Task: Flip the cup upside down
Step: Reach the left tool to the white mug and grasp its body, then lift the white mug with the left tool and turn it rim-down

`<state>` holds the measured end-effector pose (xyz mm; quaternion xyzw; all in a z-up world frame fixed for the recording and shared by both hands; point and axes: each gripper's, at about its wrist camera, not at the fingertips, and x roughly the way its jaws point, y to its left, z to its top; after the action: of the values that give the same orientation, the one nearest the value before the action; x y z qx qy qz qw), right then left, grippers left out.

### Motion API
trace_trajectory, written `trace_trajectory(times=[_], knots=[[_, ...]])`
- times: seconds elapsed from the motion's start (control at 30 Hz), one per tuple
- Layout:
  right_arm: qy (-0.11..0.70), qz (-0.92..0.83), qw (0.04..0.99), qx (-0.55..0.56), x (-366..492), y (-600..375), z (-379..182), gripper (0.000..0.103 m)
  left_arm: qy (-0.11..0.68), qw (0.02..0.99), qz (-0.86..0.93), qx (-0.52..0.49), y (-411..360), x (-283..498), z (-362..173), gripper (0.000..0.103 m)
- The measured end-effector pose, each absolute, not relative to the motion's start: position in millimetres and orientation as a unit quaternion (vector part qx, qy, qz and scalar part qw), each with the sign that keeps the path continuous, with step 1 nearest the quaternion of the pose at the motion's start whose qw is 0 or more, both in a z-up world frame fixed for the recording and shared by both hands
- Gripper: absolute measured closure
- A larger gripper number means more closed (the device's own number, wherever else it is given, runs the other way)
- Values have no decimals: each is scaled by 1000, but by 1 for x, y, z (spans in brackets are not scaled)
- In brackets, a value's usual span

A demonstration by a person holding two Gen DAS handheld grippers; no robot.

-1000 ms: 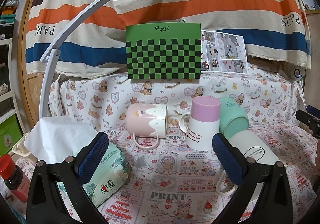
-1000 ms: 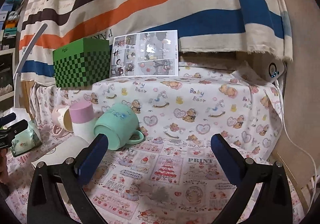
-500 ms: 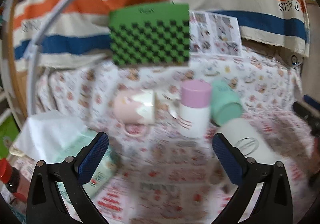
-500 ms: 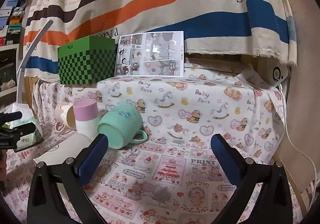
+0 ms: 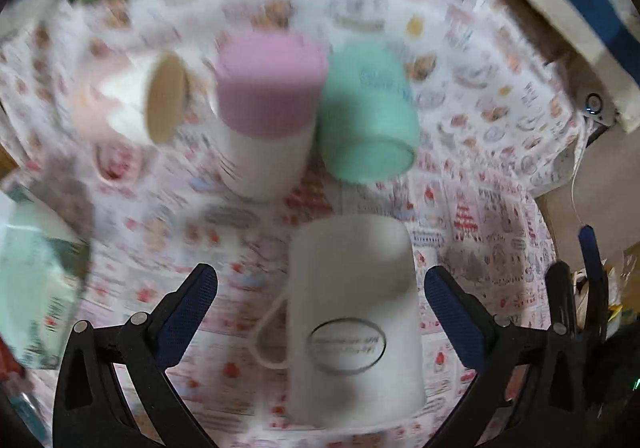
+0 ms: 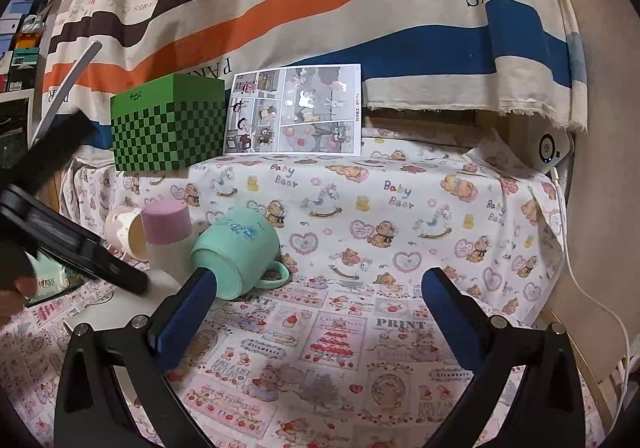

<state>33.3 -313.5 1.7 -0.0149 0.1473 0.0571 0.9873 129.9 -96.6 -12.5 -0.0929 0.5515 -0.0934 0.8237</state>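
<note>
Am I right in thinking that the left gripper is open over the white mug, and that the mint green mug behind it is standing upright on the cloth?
Not quite. The left gripper is open over the white mug, but the mint green mug behind it is lying on its side, as the right wrist view shows clearly.

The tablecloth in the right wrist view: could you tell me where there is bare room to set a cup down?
The widest bare stretch of tablecloth lies right of the green mug, running toward the white cable. The printed patch in front of the right gripper is free too. The left is crowded: pink-topped cup, pink mug, white mug and the left gripper.
</note>
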Motion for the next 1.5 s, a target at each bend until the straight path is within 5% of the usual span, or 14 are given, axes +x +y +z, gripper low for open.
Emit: trace_trajectory(times=[0.2,0.5,1.0,1.5], knots=[[150,54,987,-14,34,-314,1,0,571,808,-92,-110,-110,142,-26,2],[153,50,987,-15,35,-314,0,0,588,801,-83,-82,-125,155,-39,26],[150,38,988,-13,34,-316,1,0,456,884,-91,-40,-118,109,35,27],[150,34,988,-12,35,-316,1,0,378,922,-81,31,-137,100,25,27]])
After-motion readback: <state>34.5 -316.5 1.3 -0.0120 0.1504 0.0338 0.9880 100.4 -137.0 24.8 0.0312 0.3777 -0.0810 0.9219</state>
